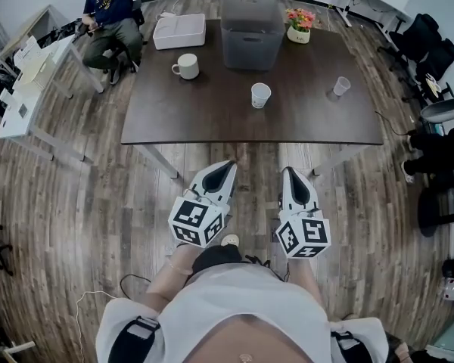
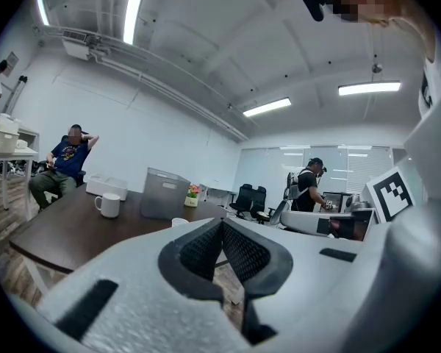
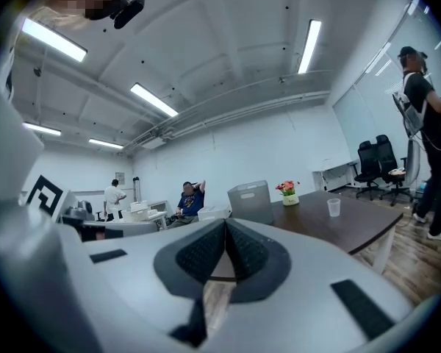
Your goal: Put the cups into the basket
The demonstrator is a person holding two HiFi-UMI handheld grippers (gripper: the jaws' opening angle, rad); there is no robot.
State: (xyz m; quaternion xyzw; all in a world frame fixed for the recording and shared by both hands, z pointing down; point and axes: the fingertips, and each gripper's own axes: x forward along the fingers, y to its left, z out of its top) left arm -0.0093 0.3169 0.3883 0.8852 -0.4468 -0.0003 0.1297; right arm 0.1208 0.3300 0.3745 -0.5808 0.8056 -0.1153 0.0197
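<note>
Wooden floor point(image 1: 76, 203) is seen beneath the left gripper point(image 1: 224, 169) and right gripper point(image 1: 292, 175), both short of the desk point(image 1: 212, 119), fingers closed on nothing. On it the mug point(image 1: 187, 66), paper cup point(image 1: 261, 94) and clear cup point(image 1: 341, 86) are stood outside the basket point(image 1: 251, 32). Light cups could be toppled if approached with fingers unopened.

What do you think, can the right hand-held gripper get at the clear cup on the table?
Probably yes, once closer: the right hand-held gripper, shut and empty, is short of the table edge, and the clear cup stands alone near the right side, nothing around it.
</note>
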